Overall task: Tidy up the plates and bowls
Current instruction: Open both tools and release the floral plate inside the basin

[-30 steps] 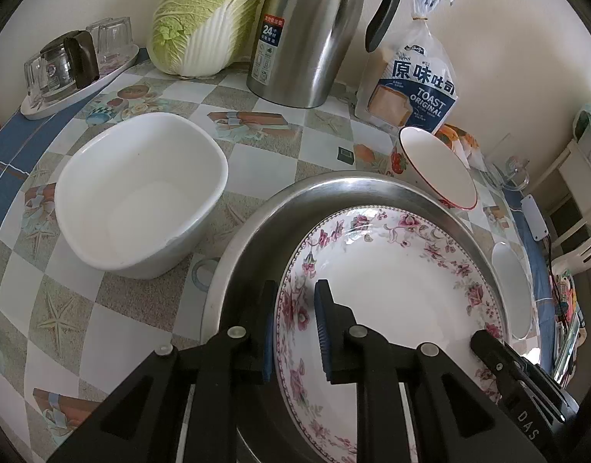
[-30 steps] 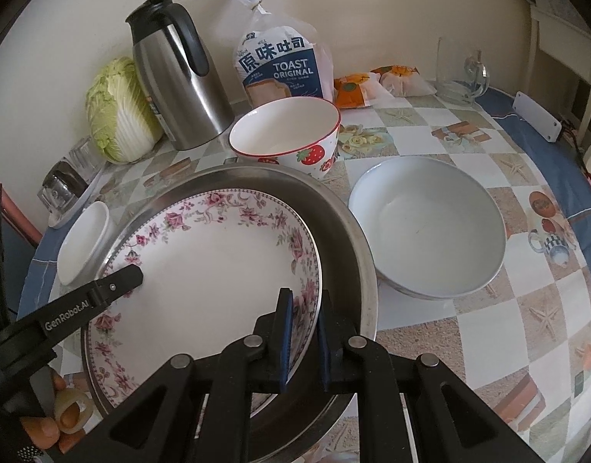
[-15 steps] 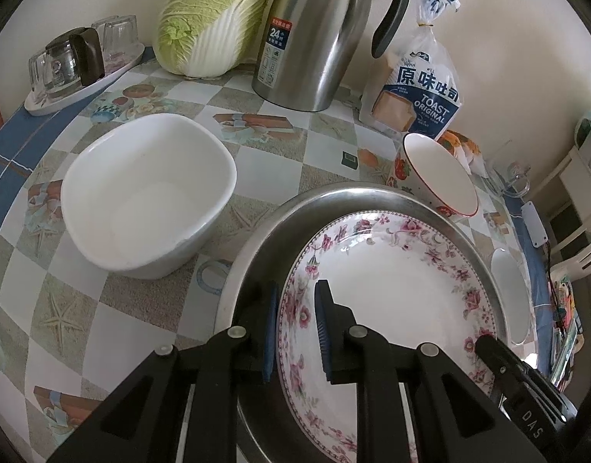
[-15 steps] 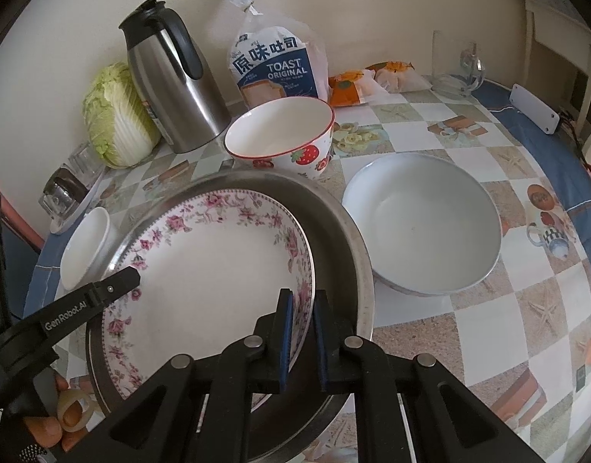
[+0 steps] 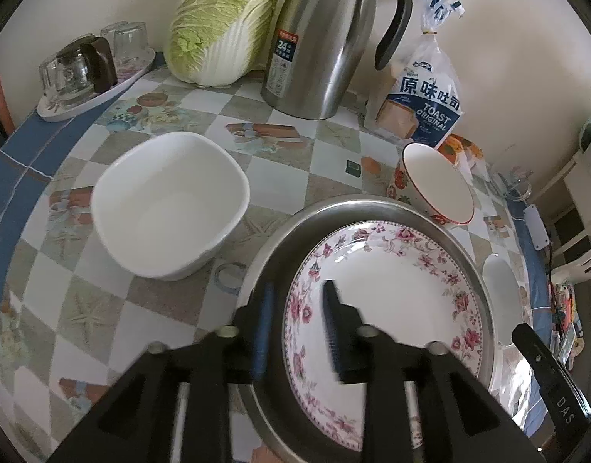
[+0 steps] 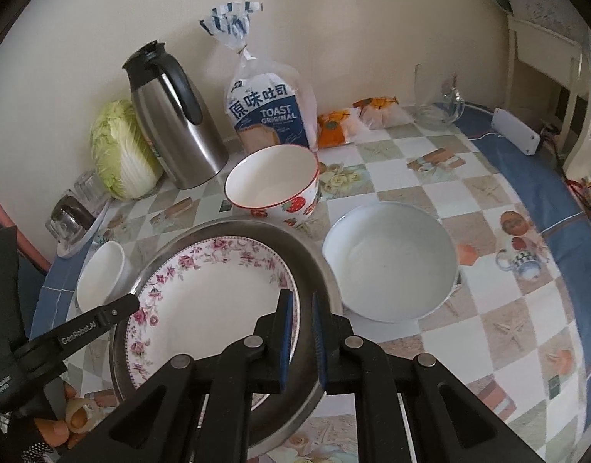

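Note:
A floral plate (image 5: 391, 289) (image 6: 210, 301) lies in a wide steel pan (image 5: 372, 202) (image 6: 237, 227). My left gripper (image 5: 297, 328) straddles the plate's left rim; its jaws are opening and the pads stand clear of the rim. On the plate's right rim my right gripper (image 6: 302, 332) is shut. A white squarish bowl (image 5: 168, 208) (image 6: 102, 274) sits left of the pan. A strawberry-print bowl (image 5: 438, 185) (image 6: 272, 181) stands behind the pan, and a big round white bowl (image 6: 388, 262) lies to its right.
Along the wall stand a steel thermos jug (image 5: 318, 38), a cabbage (image 5: 222, 19), a toast bag (image 5: 422, 104) and a tray of glasses (image 5: 83, 73). A glass jug (image 6: 438, 104) and a white box (image 6: 515, 131) sit far right. Fingers of a hand (image 6: 56, 428) show at lower left.
The left jaws have spread apart and let go of the plate's left rim. The right gripper has risen a little, still shut on the right rim.

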Available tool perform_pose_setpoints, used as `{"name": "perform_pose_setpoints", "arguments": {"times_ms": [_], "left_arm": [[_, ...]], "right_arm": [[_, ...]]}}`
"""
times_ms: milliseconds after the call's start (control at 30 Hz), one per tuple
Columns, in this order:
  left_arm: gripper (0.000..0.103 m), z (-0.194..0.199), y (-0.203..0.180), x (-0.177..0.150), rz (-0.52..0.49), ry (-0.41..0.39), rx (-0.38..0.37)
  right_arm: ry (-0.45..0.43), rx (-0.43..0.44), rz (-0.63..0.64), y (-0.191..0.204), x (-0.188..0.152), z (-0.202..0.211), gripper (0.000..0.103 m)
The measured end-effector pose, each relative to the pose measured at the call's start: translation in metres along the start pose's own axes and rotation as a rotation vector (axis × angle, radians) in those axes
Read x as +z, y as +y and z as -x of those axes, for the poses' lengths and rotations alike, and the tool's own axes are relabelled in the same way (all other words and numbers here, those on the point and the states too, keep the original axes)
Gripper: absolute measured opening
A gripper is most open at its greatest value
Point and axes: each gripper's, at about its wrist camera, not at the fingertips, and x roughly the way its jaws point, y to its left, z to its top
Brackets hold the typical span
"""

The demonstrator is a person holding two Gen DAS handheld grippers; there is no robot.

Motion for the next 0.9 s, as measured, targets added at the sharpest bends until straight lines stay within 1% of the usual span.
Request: {"name": "perform_pose_setpoints", "arguments": {"times_ms": [33,67,100,167,200,233,267,300,333,367,400,467,500,667,733,800,833,900], "left_arm": [[0.045,0.001,0.0,0.0,0.001,0.008,0.014],[0.048,0.002,0.0,0.0,0.0,0.017,0.035],[0.05,0.003,0.0,0.0,-0.003,0.021,0.051],[0.057,0.005,-0.001,0.0,-0.016,0.026,0.082],[0.06,0.006,0.0,0.0,-0.014,0.027,0.09],[0.065,0.007,0.001,0.001,-0.01,0.027,0.092],[0.073,0.008,0.002,0.001,-0.008,0.027,0.093],[0.077,0.008,0.002,0.001,-0.006,0.024,0.099],[0.085,0.009,0.003,0.001,-0.005,0.018,0.111],[0.087,0.01,0.004,0.001,0.0,0.012,0.124],[0.088,0.01,0.004,0.001,0.005,0.01,0.13],[0.091,0.009,0.008,0.0,0.019,0.016,0.126],[0.091,0.009,0.008,0.0,0.023,0.02,0.121],[0.092,0.007,0.007,-0.001,0.024,0.026,0.123],[0.092,0.009,0.007,-0.001,0.028,0.022,0.121],[0.092,0.01,0.007,-0.001,0.033,0.017,0.118],[0.093,0.011,0.007,-0.002,0.034,0.013,0.117],[0.093,0.012,0.007,-0.002,0.03,0.009,0.124]], "right_arm": [[0.005,-0.007,0.001,-0.001,0.001,0.001,0.012],[0.016,-0.019,0.002,-0.002,0.001,0.001,0.017],[0.024,-0.028,0.001,-0.003,0.001,0.0,0.021],[0.04,-0.042,-0.002,-0.005,0.0,-0.001,0.042],[0.045,-0.045,-0.001,-0.007,0.0,-0.001,0.045],[0.049,-0.049,0.001,-0.007,-0.001,-0.002,0.051],[0.053,-0.053,0.003,-0.008,-0.001,-0.002,0.058],[0.056,-0.057,0.005,-0.008,-0.001,-0.003,0.061],[0.058,-0.059,0.007,-0.008,-0.002,-0.003,0.062],[0.057,-0.057,0.009,-0.007,-0.002,-0.003,0.063],[0.057,-0.055,0.01,-0.007,-0.002,-0.003,0.065],[0.058,-0.054,0.016,-0.007,-0.003,-0.004,0.073],[0.057,-0.055,0.019,-0.006,-0.003,-0.004,0.074],[0.056,-0.054,0.023,-0.005,-0.004,-0.007,0.089],[0.058,-0.05,0.018,-0.006,-0.005,-0.007,0.091],[0.059,-0.052,0.015,-0.007,-0.005,-0.007,0.096],[0.058,-0.052,0.014,-0.007,-0.005,-0.007,0.1],[0.053,-0.046,0.016,-0.006,-0.005,-0.006,0.101]]}}
